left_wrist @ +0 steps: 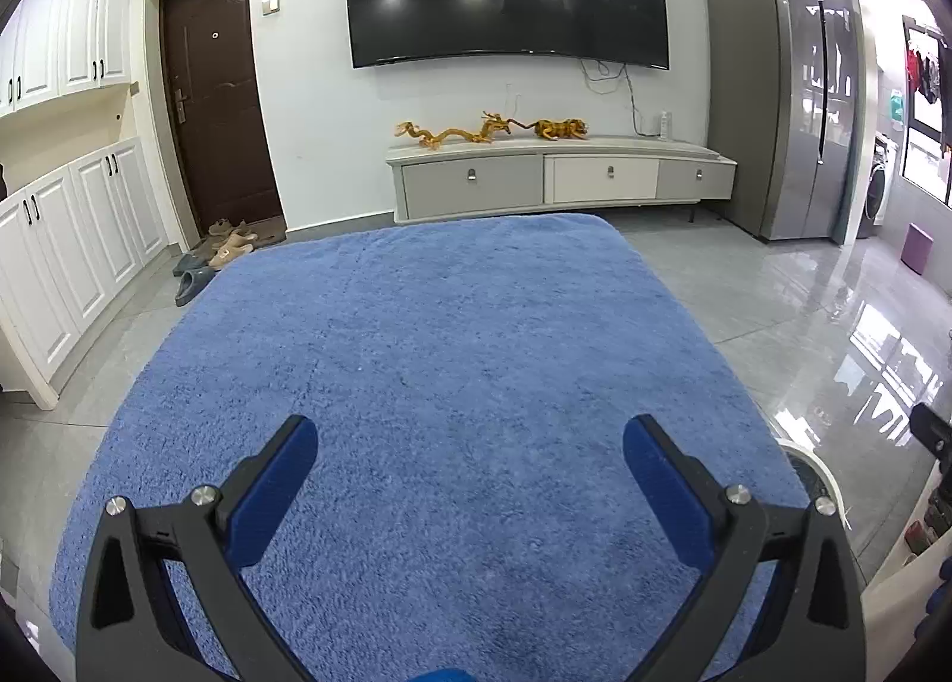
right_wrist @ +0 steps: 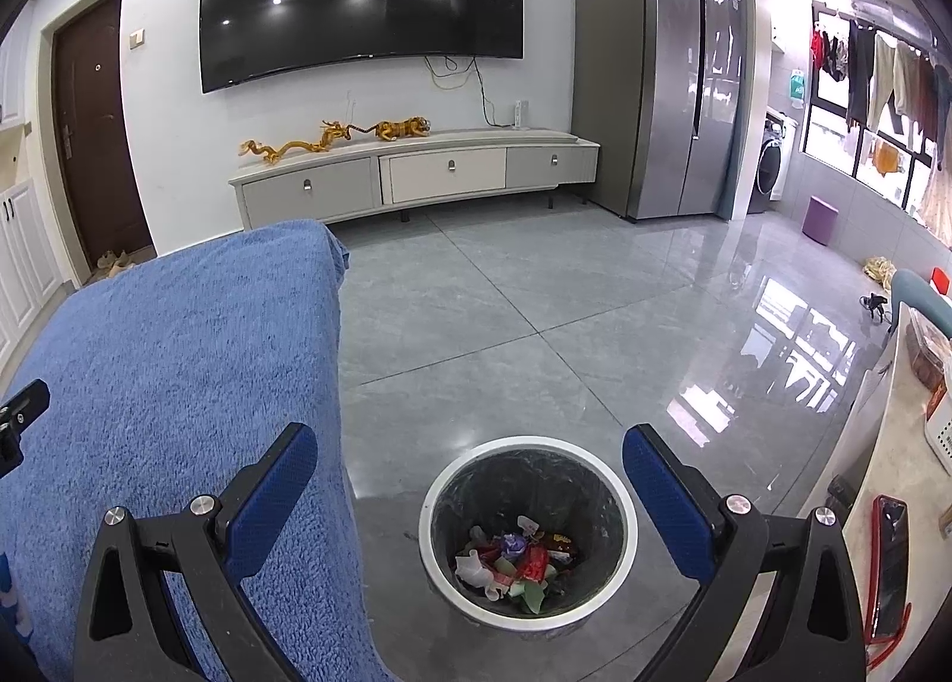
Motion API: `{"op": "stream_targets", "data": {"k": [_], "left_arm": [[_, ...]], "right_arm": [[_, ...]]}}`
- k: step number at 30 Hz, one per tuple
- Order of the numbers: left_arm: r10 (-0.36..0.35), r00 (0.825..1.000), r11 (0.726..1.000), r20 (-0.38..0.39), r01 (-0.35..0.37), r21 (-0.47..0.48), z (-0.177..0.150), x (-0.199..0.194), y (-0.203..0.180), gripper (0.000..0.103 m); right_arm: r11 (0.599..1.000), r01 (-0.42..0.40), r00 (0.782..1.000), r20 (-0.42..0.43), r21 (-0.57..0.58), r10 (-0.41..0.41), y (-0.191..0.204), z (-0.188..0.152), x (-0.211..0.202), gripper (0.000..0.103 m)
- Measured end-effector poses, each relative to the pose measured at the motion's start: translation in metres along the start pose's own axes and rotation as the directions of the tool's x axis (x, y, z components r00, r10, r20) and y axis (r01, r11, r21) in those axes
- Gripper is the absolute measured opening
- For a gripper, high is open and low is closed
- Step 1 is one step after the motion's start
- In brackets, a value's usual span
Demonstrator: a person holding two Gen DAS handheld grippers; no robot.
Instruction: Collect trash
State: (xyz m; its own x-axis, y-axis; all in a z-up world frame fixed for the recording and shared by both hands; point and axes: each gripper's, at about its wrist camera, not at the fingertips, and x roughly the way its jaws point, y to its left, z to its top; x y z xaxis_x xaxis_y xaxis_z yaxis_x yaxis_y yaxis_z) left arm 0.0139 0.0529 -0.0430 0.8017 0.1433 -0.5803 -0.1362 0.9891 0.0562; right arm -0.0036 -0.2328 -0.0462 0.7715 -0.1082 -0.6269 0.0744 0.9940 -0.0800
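A round bin (right_wrist: 437, 476) with a white rim and a dark liner stands on the grey tile floor, just right of the blue-cloth table. Several crumpled wrappers (right_wrist: 516, 560), red, green, white and purple, lie at its bottom. My right gripper (right_wrist: 470, 459) is open and empty, held above the bin with the bin's mouth between its blue pads. My left gripper (left_wrist: 470, 450) is open and empty above the blue cloth (left_wrist: 416, 354), which shows no trash. The bin's rim (left_wrist: 818, 465) peeks out at the right of the left wrist view.
The blue cloth (right_wrist: 178, 360) covers a table at my left. A TV stand (right_wrist: 416, 170) and a wall TV are across the room, a grey fridge (right_wrist: 672, 75) at the right. A counter with a red-cased phone (right_wrist: 889, 557) is close on the right.
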Motion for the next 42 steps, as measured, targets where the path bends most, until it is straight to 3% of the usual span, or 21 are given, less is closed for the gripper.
{"op": "stream_targets", "data": {"k": [22, 42], "left_arm": [[-0.048, 0.999, 0.998, 0.005, 0.048, 0.037, -0.014, -0.021, -0.023, 0.103], [-0.038, 0.999, 0.999, 0.023, 0.038, 0.031, -0.020, -0.034, -0.025, 0.103]], "right_arm": [[1.000, -0.004, 0.999, -0.040, 0.005, 0.004, -0.003, -0.020, -0.004, 0.103], [1.000, -0.001, 1.000, -0.024, 0.004, 0.001, -0.003, -0.024, -0.012, 0.103]]}}
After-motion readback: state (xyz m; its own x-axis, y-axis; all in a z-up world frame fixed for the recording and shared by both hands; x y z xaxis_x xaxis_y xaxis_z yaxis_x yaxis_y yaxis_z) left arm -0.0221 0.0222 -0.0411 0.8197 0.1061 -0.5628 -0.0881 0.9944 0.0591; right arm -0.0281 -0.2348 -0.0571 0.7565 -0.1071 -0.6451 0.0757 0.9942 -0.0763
